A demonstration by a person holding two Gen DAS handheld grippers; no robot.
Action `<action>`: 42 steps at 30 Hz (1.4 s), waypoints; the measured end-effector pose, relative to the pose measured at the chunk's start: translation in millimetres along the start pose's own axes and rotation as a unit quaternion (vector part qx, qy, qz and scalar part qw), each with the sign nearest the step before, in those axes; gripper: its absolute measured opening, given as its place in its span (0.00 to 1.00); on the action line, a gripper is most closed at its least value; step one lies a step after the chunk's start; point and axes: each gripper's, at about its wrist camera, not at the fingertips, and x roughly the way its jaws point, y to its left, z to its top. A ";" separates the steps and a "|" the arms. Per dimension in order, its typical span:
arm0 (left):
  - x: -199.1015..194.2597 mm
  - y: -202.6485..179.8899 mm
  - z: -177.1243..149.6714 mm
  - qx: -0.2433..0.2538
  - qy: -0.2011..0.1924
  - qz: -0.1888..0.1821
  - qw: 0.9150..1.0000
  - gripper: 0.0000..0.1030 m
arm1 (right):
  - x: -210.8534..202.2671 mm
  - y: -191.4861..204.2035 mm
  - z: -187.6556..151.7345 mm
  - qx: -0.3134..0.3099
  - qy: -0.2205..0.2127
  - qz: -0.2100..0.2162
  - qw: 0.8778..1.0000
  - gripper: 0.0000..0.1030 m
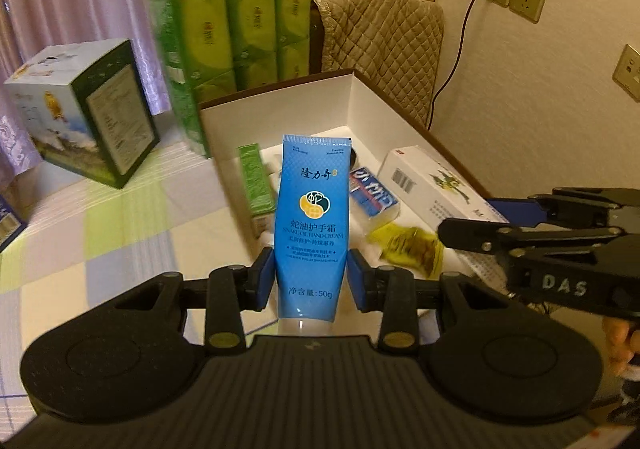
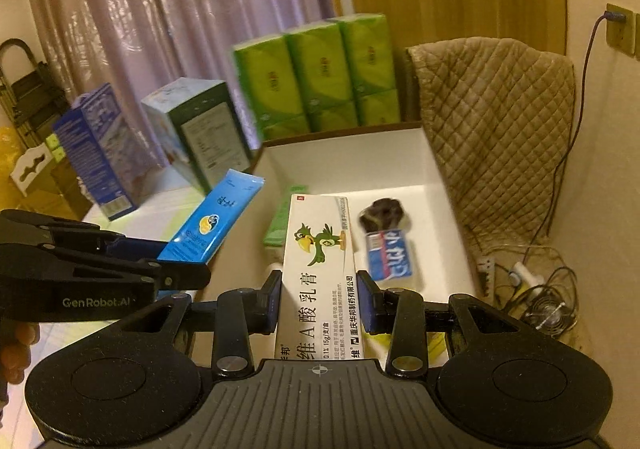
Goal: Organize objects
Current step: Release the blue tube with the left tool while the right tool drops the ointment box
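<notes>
- The left hand-held gripper (image 1: 311,281) grips a blue hand cream tube (image 1: 311,225) low on its body, crimped end up, so the tube stands clear of what already lies in the white box (image 1: 280,109).
- The right hand-held gripper (image 2: 318,301) clamps a white ointment carton (image 2: 318,277) across its narrow sides, its length pointing into the box.
- Both items hang over the box's near edge, probably bound for the bare floor toward its back.
- Inside lie a green carton (image 1: 254,185), a small blue-and-white box (image 1: 374,195) and a yellow sachet (image 1: 410,249).
- Green tissue packs (image 1: 236,33) stand on the tabletop (image 1: 120,233) behind the box.
</notes>
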 end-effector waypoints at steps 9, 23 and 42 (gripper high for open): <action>46.4 -14.6 24.5 -0.017 0.024 0.006 1.000 0.32 | 34.1 -28.1 9.7 -0.008 0.021 -0.015 1.000 0.34; 101.0 -11.9 25.9 -0.042 0.072 0.023 0.996 0.33 | 72.1 -48.2 9.5 -0.013 0.055 -0.011 0.998 0.34; 77.4 3.2 22.9 -0.053 0.045 0.039 0.997 0.71 | 79.3 -50.9 14.7 -0.011 0.044 0.018 0.999 0.41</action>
